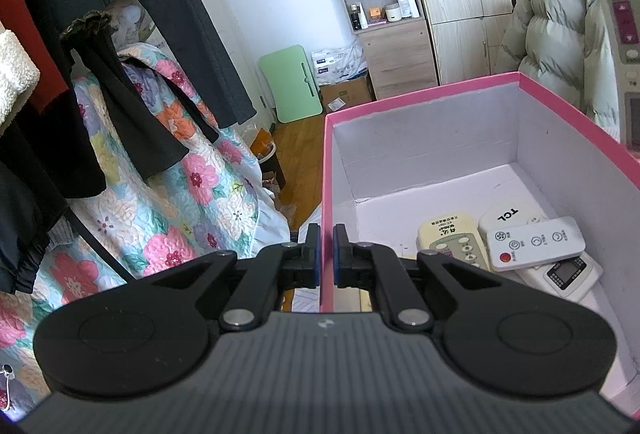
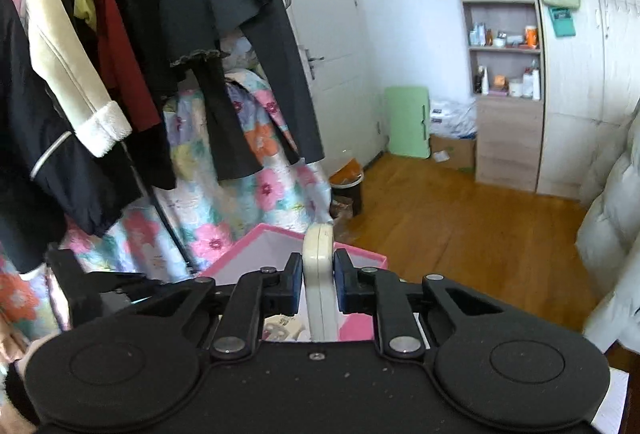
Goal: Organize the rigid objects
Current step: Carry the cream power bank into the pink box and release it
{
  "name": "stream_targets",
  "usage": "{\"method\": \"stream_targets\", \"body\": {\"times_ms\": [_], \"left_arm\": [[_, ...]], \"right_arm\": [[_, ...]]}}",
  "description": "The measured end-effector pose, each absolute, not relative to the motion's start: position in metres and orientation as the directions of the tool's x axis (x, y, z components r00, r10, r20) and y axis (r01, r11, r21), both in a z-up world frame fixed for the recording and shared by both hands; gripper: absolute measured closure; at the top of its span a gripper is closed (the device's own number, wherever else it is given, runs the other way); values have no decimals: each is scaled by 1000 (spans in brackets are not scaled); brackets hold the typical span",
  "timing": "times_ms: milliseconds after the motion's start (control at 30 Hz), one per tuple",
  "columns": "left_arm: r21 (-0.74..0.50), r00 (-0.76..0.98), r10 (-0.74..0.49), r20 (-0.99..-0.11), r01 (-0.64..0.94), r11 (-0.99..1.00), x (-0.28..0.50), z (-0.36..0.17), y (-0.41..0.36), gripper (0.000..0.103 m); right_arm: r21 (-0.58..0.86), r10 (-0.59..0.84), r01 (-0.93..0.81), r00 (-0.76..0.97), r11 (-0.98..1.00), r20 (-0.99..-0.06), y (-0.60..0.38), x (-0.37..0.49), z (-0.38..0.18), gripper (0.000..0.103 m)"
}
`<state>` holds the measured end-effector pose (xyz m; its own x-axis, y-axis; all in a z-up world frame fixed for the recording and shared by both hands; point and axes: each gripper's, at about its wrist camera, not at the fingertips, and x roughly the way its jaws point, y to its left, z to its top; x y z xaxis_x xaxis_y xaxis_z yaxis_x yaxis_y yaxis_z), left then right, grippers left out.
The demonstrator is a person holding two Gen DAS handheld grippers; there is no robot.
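Left gripper (image 1: 326,254) is clamping the pink box (image 1: 420,101) wall; right gripper (image 2: 318,282) is gripping a cream remote (image 2: 318,274) edge-on at 12 o'clock.

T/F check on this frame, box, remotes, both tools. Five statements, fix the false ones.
1. The left tool is clamped on the pink box wall. True.
2. The box is empty. False: several remotes lie in it, including the TCL remote.
3. The right tool holds a cream remote edge-on. True.
4. The box is blue outside. False: pink outside, white inside.
5. The small white fan remote lies on top of other remotes. True.
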<state>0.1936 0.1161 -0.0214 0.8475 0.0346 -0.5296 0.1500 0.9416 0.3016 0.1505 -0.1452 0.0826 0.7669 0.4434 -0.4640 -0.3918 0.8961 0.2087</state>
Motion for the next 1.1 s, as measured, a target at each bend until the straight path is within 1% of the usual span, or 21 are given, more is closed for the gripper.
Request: {"method": "stream_targets", "body": {"times_ms": [67, 167, 267, 367, 500, 633, 667, 767, 967, 1100], "left_arm": [[297, 848, 32, -530, 150, 943, 193, -21, 117, 98], [288, 848, 27, -530, 150, 946, 193, -21, 119, 98], [287, 848, 27, -530, 150, 946, 194, -21, 119, 98], [287, 848, 27, -529, 150, 946, 193, -21, 118, 98], [284, 848, 25, -530, 149, 947, 193, -21, 119, 98], [285, 848, 25, -529, 150, 947, 193, -21, 119, 98], [284, 848, 25, -529, 149, 947, 193, -21, 119, 98], [285, 848, 24, -529, 151, 947, 193, -21, 119, 98], [282, 848, 22, -530, 152, 947, 193, -21, 119, 98], [281, 848, 22, -530, 151, 948, 193, -21, 119, 98]], "right_arm": [[234, 461, -398, 766, 887, -448, -141, 152, 86, 83], [205, 459, -411, 790, 888, -407, -134, 149, 100, 83], [225, 515, -463, 772, 857, -372, -128, 148, 113, 83], [309, 602, -517, 705, 798, -375, -124, 156, 109, 83], [456, 697, -527, 569, 717, -437, -108, 182, 68, 83], [596, 751, -460, 457, 658, -476, -93, 208, 11, 83], [611, 757, -450, 441, 651, -482, -91, 212, 2, 83], [597, 744, -445, 432, 667, -510, -84, 222, -15, 83], [538, 700, -448, 465, 714, -542, -90, 222, -9, 82], [444, 614, -425, 504, 789, -607, -91, 212, -5, 79]]}}
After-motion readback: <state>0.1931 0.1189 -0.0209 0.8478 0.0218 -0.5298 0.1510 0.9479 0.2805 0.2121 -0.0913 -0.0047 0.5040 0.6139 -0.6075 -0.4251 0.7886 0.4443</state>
